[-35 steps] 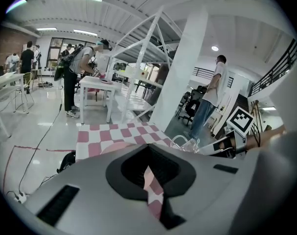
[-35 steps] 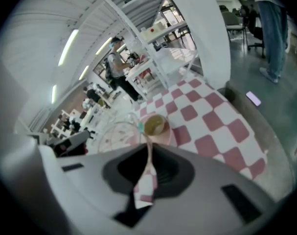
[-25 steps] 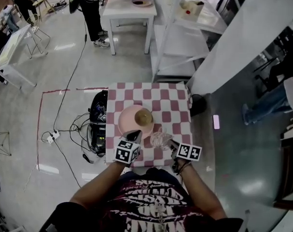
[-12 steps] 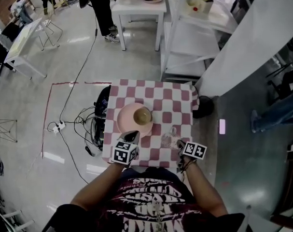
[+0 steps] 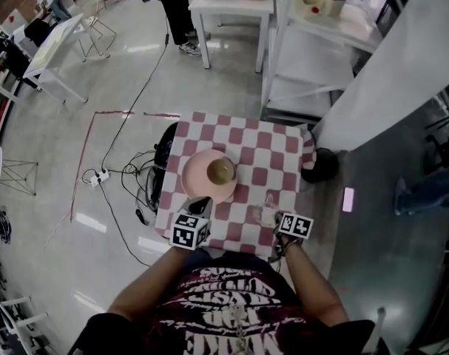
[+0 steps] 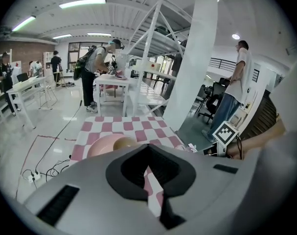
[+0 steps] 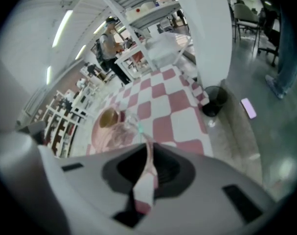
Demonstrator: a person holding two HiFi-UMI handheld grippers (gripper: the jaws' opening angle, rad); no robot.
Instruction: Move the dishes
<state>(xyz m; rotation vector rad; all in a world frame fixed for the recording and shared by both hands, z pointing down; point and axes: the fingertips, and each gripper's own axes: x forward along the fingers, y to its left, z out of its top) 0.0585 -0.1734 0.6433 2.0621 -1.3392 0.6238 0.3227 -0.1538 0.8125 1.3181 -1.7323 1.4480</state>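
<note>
Right gripper [image 7: 147, 155], pinching the clear glass [image 7: 123, 126] by its thin wall, could let it slip or topple near the desk [image 5: 272, 150] edge; left gripper [image 5: 202, 204] sits closed

Both arms out front, elbows bent, left forearm [image 5: 154, 276] and right forearm [image 5: 307, 281] converging ahead of the torso. Left gripper [image 5: 201, 204] pitched downward, jaws pressed together with nothing between them. Right gripper [image 5: 273, 219] tipped down more steeply, jaws almost together, pinching the thin rim of a clear glass [image 5: 262, 213]; both marker cubes face up
</note>
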